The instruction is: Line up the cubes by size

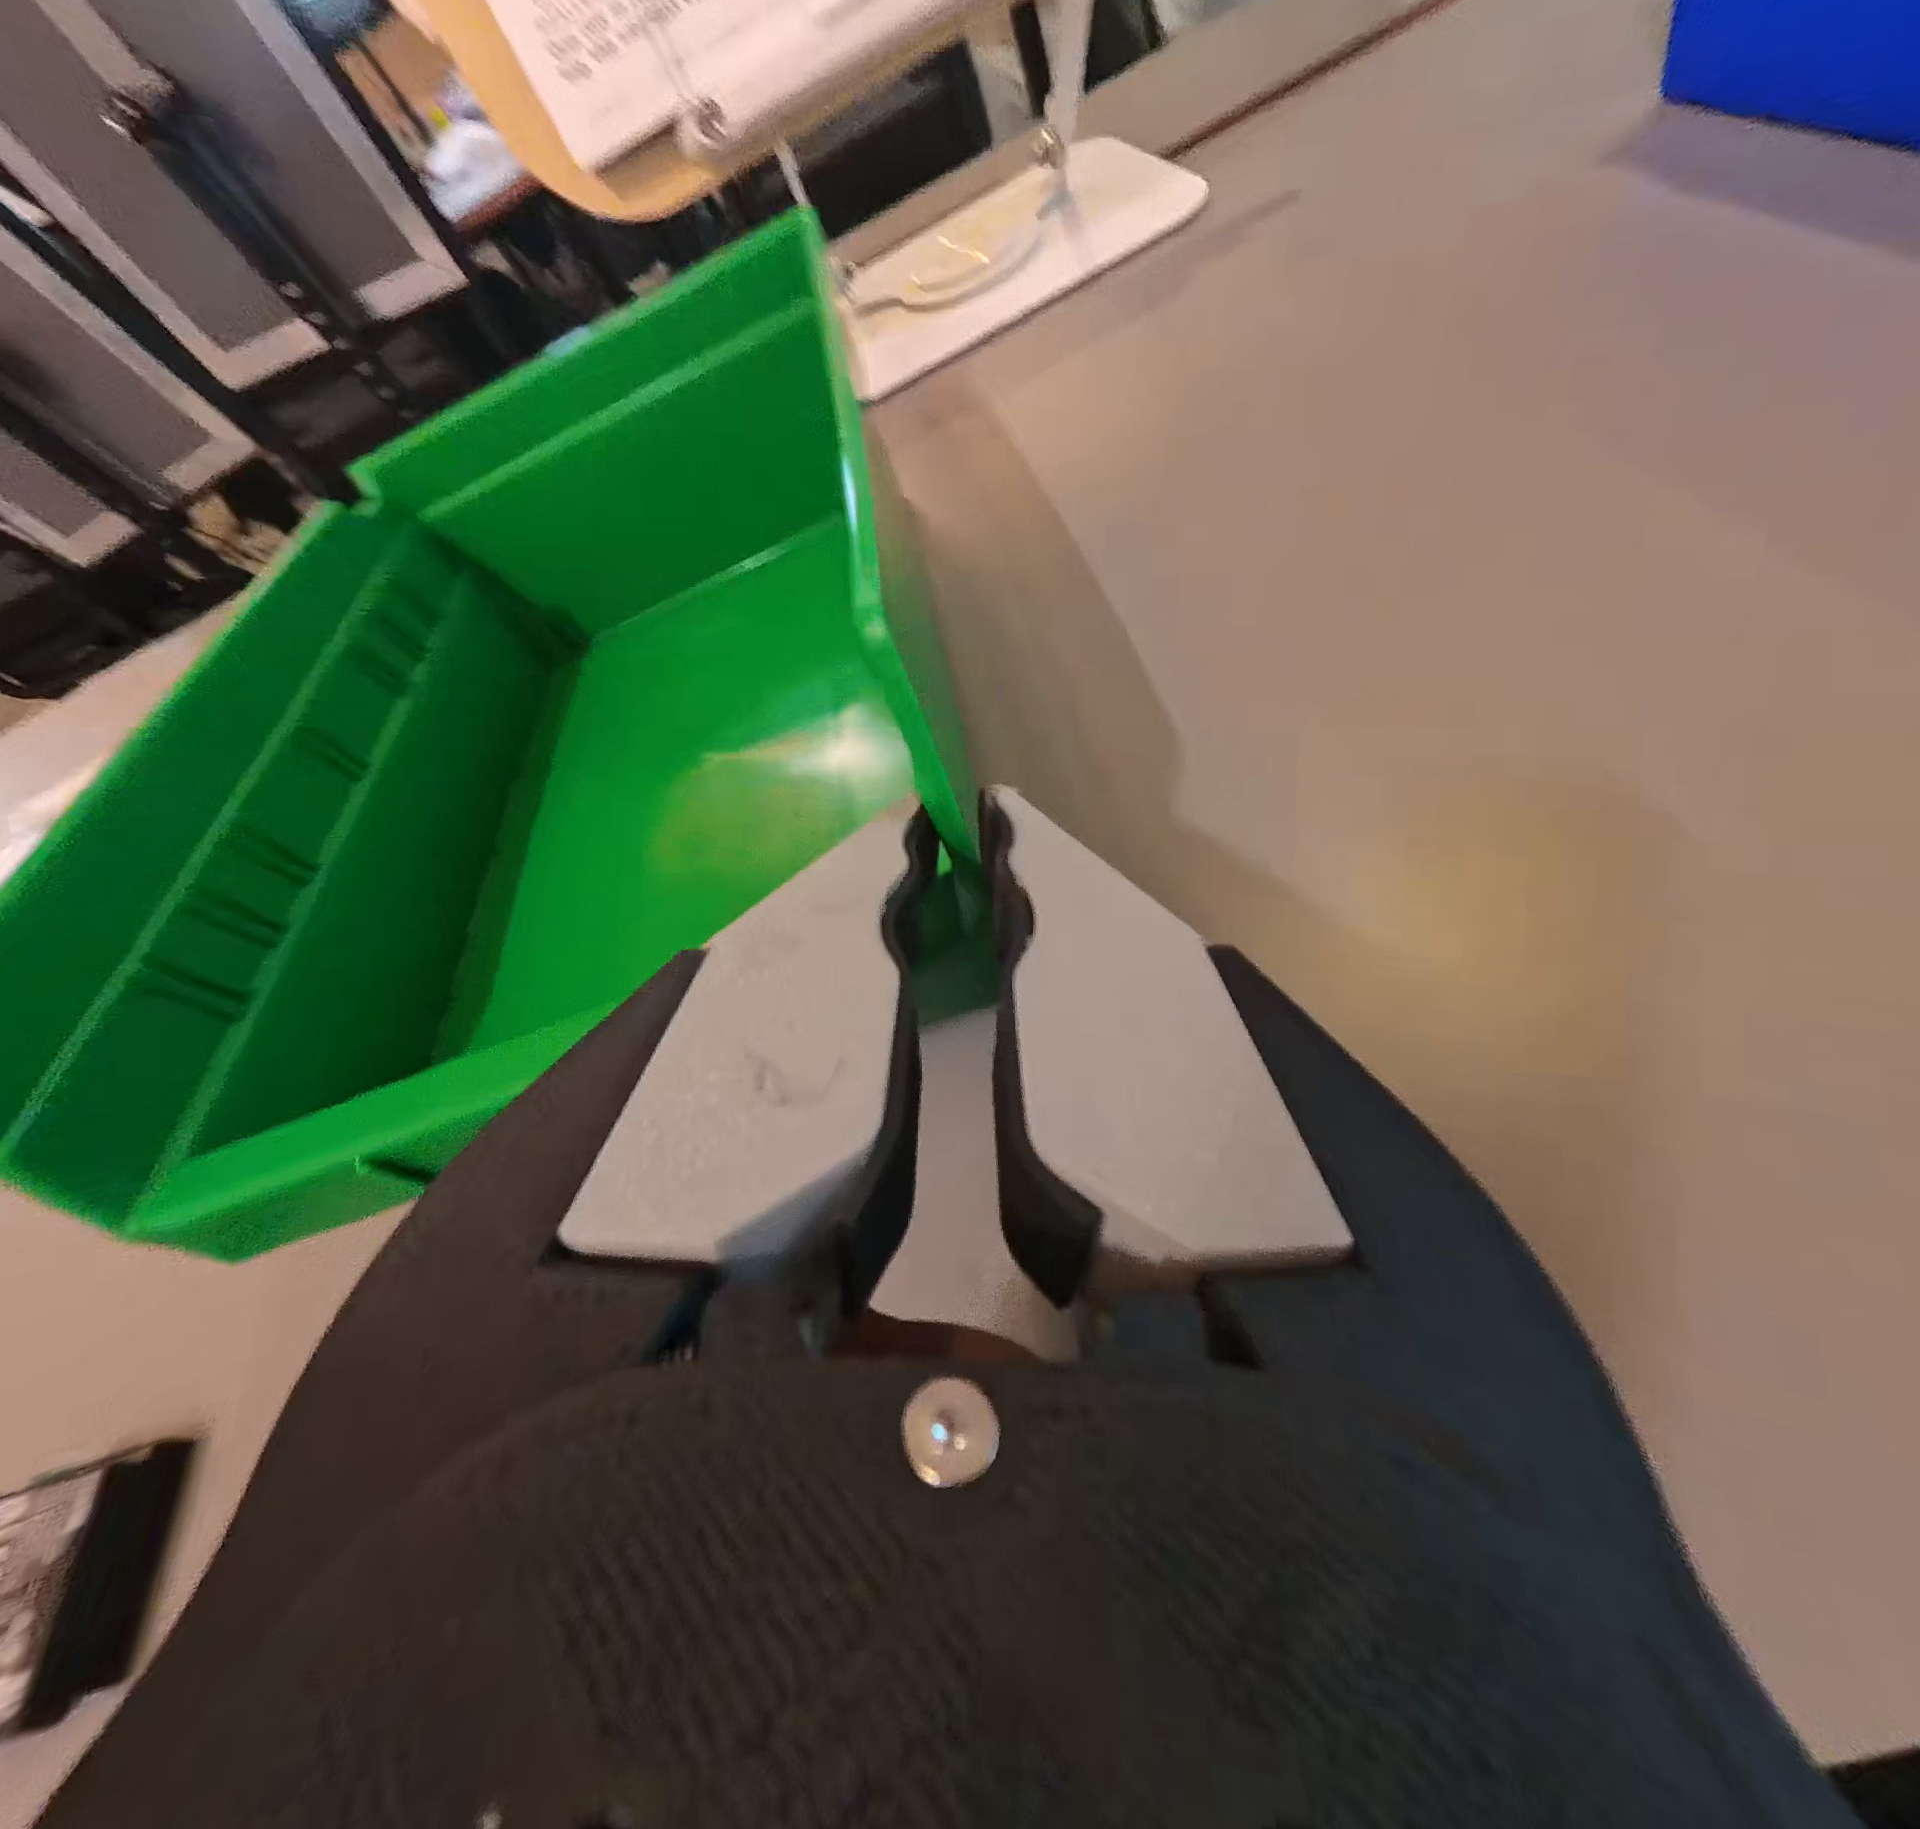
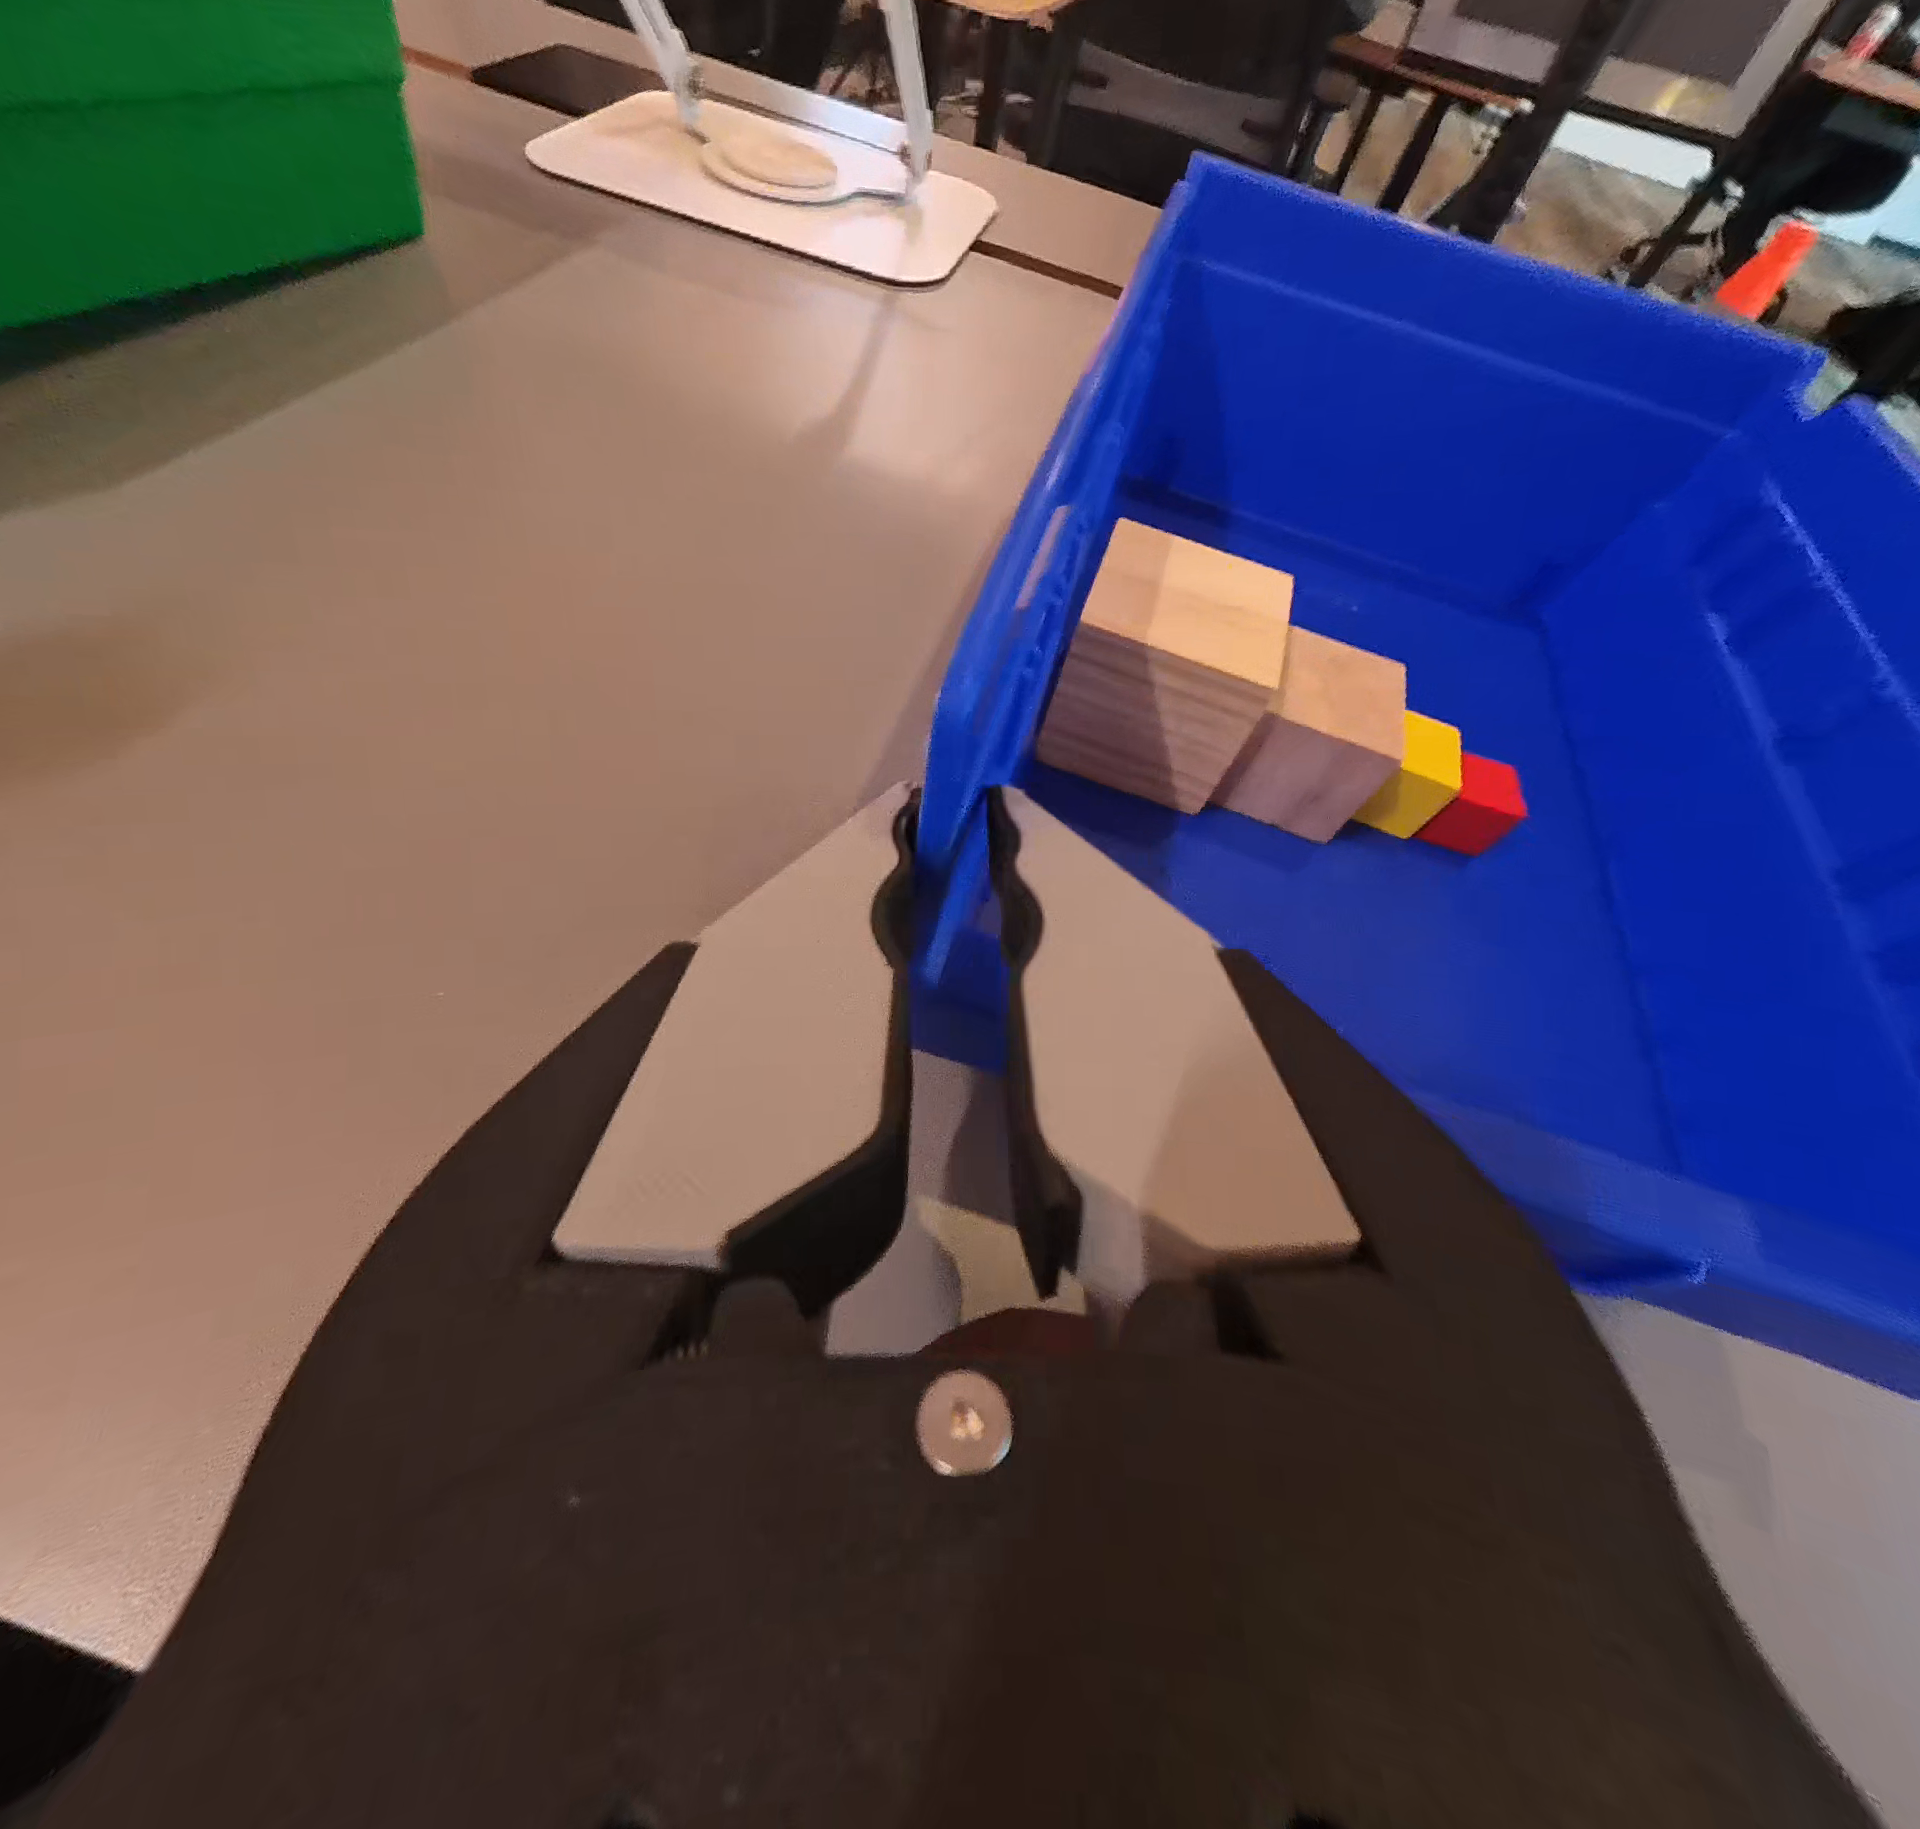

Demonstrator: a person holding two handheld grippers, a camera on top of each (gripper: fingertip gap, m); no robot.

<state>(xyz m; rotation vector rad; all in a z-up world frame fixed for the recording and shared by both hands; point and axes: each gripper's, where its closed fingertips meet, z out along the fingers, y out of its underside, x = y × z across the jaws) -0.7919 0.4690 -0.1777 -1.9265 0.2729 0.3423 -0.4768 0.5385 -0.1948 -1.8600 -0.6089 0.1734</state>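
In the right wrist view a blue bin holds a row of cubes touching one another: a large pale wooden cube, a smaller wooden cube, a yellow cube and a red cube, largest against the bin's left wall. My right gripper is shut on the blue bin's left wall near its front corner. In the left wrist view my left gripper is shut on the right wall of an empty green bin, which looks tilted.
A white lamp base stands at the back of the grey table; it also shows in the left wrist view. The green bin shows at far left in the right wrist view. A black object lies at the table's near left edge.
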